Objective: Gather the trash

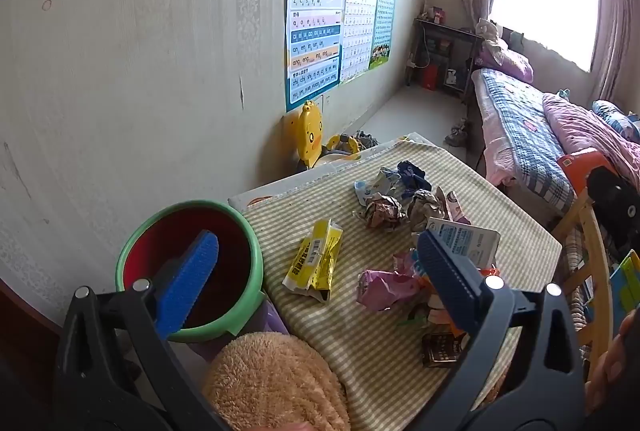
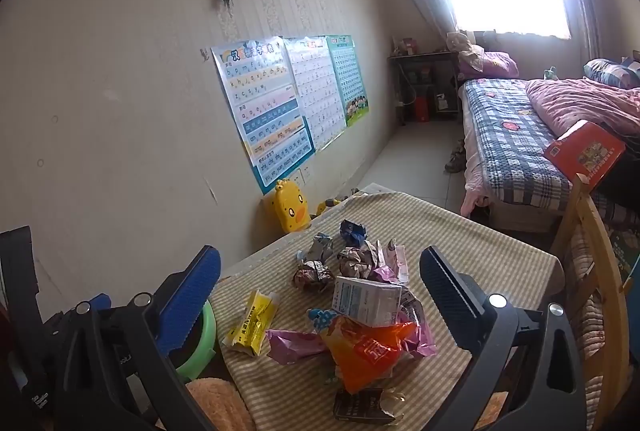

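2 grippers, left and right, are held fully open and empty above a striped cloth strewn with wrappers; a bin sits beside its left edge.

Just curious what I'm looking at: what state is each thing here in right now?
Left gripper: open, empty.
Right gripper: open, empty.
Bin: upright, no trash visible inside.
Yellow wrapper: flattened, on the table.
White carton: tilted on the pile.
Orange bag: crumpled.
Paper balls: crumpled.
Table: cloth-covered.
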Demonstrator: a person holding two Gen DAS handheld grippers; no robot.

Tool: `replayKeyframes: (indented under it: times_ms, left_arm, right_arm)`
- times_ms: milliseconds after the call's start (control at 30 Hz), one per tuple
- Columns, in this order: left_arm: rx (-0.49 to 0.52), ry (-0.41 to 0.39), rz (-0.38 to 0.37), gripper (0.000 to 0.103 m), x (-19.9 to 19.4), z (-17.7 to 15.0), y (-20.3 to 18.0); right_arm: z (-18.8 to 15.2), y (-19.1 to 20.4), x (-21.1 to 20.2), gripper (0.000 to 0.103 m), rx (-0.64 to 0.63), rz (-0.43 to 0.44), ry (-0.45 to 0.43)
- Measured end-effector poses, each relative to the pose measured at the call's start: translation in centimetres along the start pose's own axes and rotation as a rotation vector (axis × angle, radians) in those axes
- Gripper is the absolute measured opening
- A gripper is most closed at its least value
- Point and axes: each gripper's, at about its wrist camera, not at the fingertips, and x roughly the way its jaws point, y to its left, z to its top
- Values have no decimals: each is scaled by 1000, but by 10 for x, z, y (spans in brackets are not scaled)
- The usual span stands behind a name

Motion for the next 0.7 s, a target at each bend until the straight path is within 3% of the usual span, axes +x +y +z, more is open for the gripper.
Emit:
replayKeyframes:
  times_ms: [700]
  left_arm:
    - [-1, 2, -2, 98, 2, -1, 1]
  right_arm:
    - [-3, 0, 2, 96, 3, 0, 5]
